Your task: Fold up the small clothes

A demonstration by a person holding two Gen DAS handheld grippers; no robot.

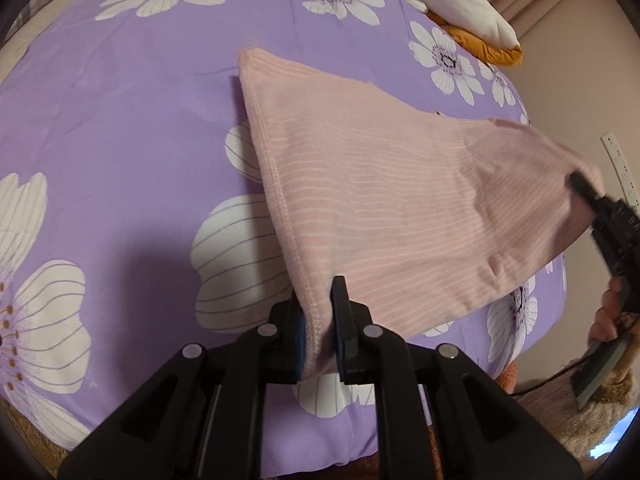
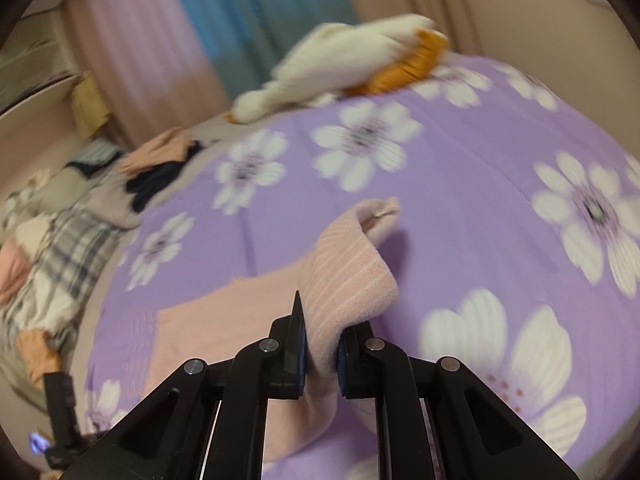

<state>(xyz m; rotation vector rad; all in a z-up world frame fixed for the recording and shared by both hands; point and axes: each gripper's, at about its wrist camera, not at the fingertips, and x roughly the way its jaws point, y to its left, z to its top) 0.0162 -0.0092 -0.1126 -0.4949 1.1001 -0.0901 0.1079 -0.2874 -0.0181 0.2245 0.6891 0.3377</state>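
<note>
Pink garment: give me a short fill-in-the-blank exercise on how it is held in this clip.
1. Both grippers are shut on the ____ garment.
2. The left gripper pinches it at a stitched ____.
3. The bedspread under it is purple with white ____.
4. In the left wrist view, the right gripper grips the garment's ____ side.

Missing words: pink; hem; flowers; right

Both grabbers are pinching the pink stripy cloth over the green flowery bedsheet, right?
Nearly. Both the left gripper and the right gripper are pinching the pink stripy cloth, but the flowery bedsheet is purple, not green. Both wrist views show it.
</note>
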